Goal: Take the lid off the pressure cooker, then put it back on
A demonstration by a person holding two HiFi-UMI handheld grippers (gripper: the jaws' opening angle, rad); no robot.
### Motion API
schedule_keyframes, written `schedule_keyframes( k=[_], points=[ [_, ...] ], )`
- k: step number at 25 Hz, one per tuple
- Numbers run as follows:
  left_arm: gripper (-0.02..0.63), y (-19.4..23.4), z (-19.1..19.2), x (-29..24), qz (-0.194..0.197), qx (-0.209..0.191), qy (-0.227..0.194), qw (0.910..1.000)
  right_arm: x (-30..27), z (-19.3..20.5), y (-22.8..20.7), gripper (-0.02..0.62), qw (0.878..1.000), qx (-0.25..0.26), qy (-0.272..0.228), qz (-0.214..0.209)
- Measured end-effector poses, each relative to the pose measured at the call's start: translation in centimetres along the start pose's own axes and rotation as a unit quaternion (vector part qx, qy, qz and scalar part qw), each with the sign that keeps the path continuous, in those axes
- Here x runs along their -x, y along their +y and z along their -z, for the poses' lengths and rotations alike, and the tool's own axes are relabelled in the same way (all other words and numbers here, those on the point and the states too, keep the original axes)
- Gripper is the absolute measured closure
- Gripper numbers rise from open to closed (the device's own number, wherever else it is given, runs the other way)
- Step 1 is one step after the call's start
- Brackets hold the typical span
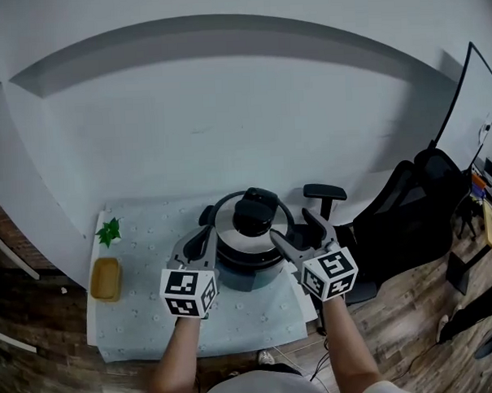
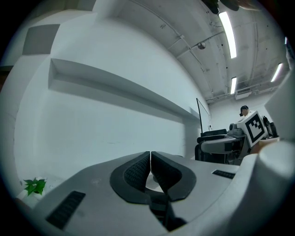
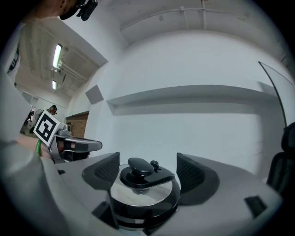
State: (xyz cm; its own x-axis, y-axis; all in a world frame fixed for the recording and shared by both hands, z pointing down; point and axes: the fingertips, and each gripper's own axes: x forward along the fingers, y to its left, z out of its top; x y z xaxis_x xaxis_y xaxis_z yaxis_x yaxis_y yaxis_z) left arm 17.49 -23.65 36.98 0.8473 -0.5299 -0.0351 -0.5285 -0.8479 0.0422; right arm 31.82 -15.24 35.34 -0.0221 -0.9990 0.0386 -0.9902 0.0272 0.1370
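Note:
The pressure cooker stands on a small table, its steel lid with a black handle knob seated on top. My right gripper is open, its jaws spread either side of the lid's knob and a little short of it. My left gripper is shut with nothing between its pads, held at the cooker's left side and pointed past it toward the wall. In the head view the right gripper sits at the cooker's right.
The table has a pale dotted cloth. A yellow dish and a small green plant sit at its left end. A black office chair stands right of the table. A white wall is behind.

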Motion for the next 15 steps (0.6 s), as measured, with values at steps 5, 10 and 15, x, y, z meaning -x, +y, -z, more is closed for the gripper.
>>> schedule_keyframes(
  k=[5,10,15],
  points=[
    [0.588,0.8,0.4,-1.0,-0.020,-0.002,0.005,0.9998,-1.7,0.7,-0.3,0.229,0.999,-0.005,0.005,-0.036],
    [0.588,0.9,0.6,-2.2,-0.024,-0.005,0.011,0.9996,-3.3,1.7,-0.7,0.229,0.998,-0.005,0.020,-0.062],
    [0.589,0.9,1.1,-2.9,-0.028,-0.008,0.021,0.9994,-5.7,2.7,0.1,0.224,0.991,0.014,0.058,-0.118]
  ],
)
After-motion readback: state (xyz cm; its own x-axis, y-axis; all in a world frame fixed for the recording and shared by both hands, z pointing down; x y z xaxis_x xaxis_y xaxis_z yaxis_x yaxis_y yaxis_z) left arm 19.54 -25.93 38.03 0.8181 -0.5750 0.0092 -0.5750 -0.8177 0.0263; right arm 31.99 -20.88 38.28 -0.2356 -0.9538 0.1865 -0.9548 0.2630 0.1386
